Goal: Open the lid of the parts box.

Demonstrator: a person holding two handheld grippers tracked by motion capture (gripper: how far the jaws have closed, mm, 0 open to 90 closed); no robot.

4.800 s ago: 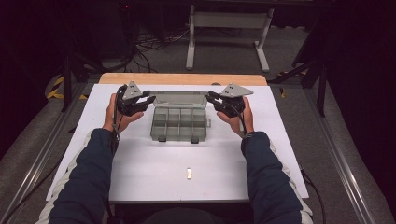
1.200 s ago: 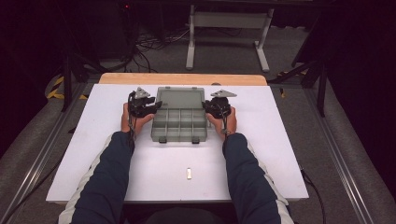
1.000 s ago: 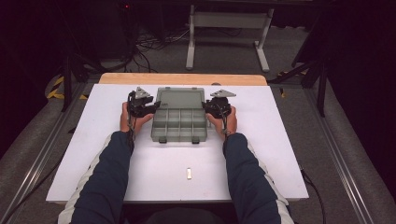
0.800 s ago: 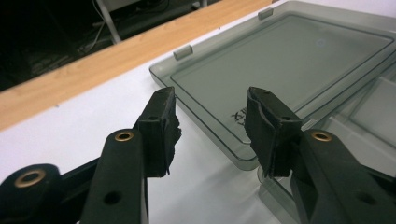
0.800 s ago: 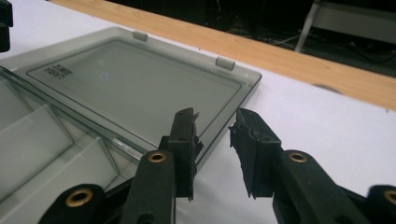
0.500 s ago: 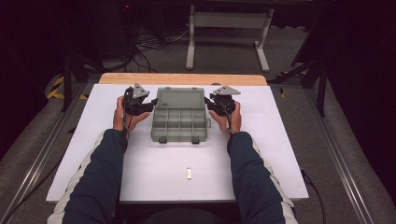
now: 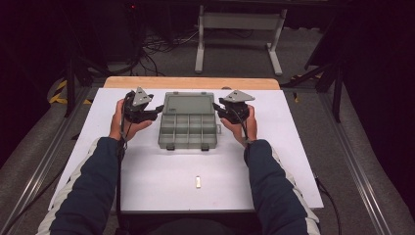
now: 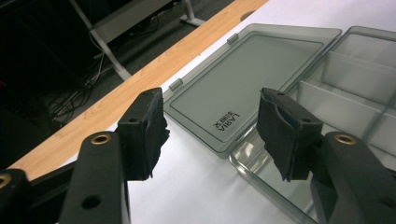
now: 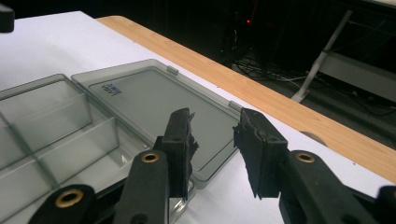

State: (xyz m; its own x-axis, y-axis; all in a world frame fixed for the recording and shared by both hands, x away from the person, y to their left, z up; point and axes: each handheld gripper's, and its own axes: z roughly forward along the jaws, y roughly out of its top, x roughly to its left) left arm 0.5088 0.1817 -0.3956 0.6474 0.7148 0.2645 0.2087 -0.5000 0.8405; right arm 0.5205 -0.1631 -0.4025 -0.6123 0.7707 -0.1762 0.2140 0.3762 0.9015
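box (image 7: 188, 125) mid-frame on surface (image 7: 161, 181), lid flat | left gripper (image 7: 157, 109) jaws opening, empty, beside its left edge | right gripper (image 7: 217, 108) jaws apart, empty, right edge

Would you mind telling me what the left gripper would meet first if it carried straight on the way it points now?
Probably the open lid of the compartment box: the left gripper points at the lid's near corner, nothing between, though depth is unclear.

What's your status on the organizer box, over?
Left gripper open, jaws just widening, nothing between them. Right gripper open, empty. Compartment organizer box lid laid flat open, compartments look empty. Small part near front edge, clear of the box.
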